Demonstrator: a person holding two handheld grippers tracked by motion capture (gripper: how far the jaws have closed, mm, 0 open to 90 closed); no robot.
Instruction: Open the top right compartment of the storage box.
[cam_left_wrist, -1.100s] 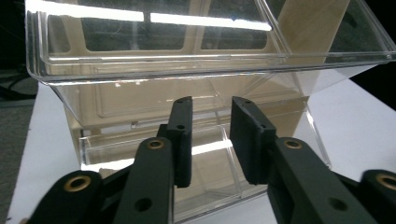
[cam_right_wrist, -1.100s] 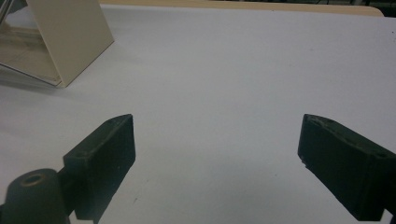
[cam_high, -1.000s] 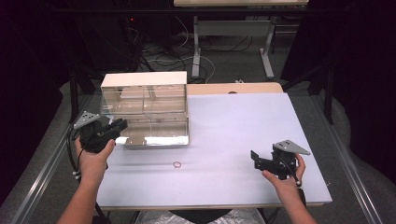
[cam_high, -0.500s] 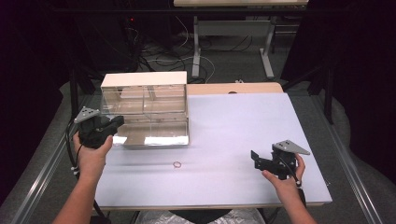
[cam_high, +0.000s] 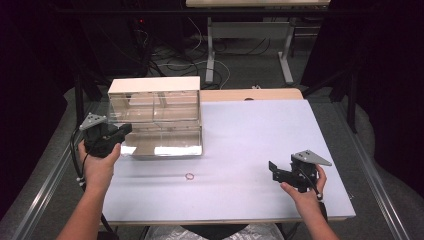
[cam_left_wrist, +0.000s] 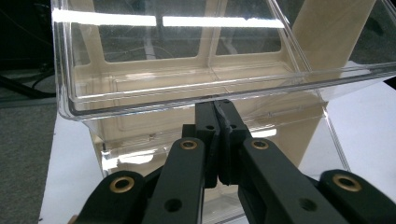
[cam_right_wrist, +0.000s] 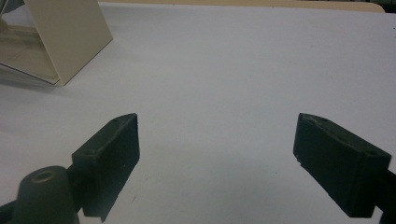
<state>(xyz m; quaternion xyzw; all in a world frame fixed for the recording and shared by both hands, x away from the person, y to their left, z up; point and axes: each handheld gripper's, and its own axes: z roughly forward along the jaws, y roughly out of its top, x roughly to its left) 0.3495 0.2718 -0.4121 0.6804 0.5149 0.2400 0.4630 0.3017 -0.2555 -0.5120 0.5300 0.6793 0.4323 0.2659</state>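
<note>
A clear plastic drawer unit (cam_high: 155, 102) with a white top stands at the table's back left, and its lower drawer (cam_high: 165, 145) is pulled out toward me. My left gripper (cam_high: 125, 131) is at that unit's front left corner. In the left gripper view its jaws have just been closing and now stand together, tips (cam_left_wrist: 218, 105) right under the clear drawer rim (cam_left_wrist: 187, 100). I cannot tell whether a thin lip is pinched. My right gripper (cam_high: 274, 170) rests low at the table's front right, jaws wide apart (cam_right_wrist: 217, 158) over bare white table.
A small ring (cam_high: 189, 176) lies on the white tabletop (cam_high: 250, 135) in front of the drawer unit. A wooden strip (cam_high: 250, 95) runs along the table's far edge. Cables and table legs sit on the floor beyond.
The left gripper's jaws have come together at the drawer's front, and the left hand has shifted slightly. The right hand has not moved.
</note>
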